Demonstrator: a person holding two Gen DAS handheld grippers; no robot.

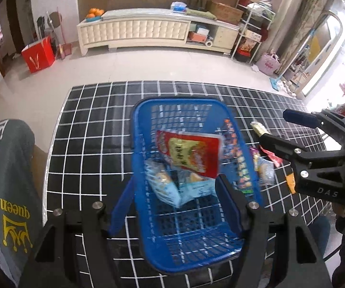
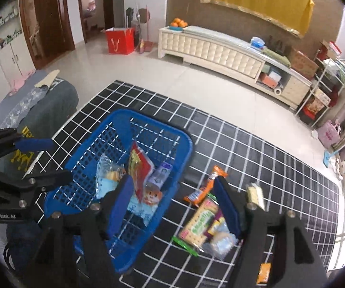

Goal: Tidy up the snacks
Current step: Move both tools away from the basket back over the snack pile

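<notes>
In the left wrist view, the left gripper (image 1: 176, 199) is seen with fingers wide and empty. The blue basket (image 1: 148, 247) lies between and beyond them, a red snack packet (image 1: 191, 153) inside it.

In the right wrist view, the right gripper (image 2: 175, 206) has fingers spread, nothing held. A cracker packet (image 2: 200, 222) lies between them on the table (image 2: 256, 148); the basket sits at the left finger.

A black cloth with a white grid (image 2: 256, 148) covers the table. A blue basket (image 2: 100, 144) sits on it toward the left. To its right, loose snacks lie on the cloth: an orange bar (image 2: 206, 187), a cracker pack (image 2: 200, 223), a pale clear-wrapped pack (image 2: 220, 242) touching the crackers, and a yellowish wafer (image 2: 255, 193) slightly apart.
</notes>
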